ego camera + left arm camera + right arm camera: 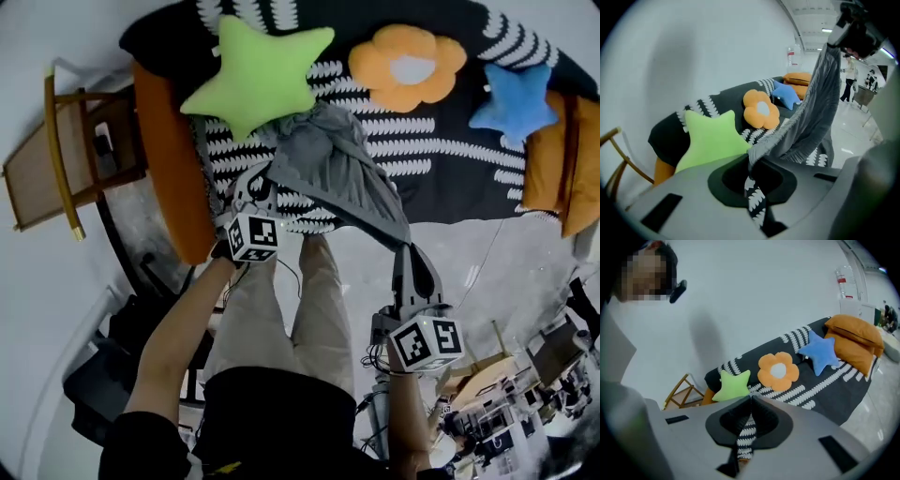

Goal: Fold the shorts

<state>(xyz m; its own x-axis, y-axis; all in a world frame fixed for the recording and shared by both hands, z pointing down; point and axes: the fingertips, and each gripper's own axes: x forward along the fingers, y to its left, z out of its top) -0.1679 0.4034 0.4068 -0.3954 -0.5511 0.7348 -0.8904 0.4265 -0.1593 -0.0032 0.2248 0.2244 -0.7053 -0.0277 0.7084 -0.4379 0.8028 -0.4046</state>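
The shorts are judged to be light, soft and limp. No shape is kept by the cloth, and it sags wherever it is not pulled. It is probably not slippery, but a thin edge could be lost from the pads. A hold is therefore best taken on the thicker waistband, near its two corners, so that the rest hangs flat below.

The shorts are of plain grey cloth and are wrinkled. A gathered band is seen along one edge in the left gripper view. They are lifted in the air as a slanting strip between the two grippers, over the front edge of the black cover with white leaf marks, and just beside the green star.

The left gripper is closed on a grey edge. The right gripper is closed too. Almost no cloth is seen in its own view, but in the other two views the far end of the shorts hangs from its tip, so it is taken as holding them.
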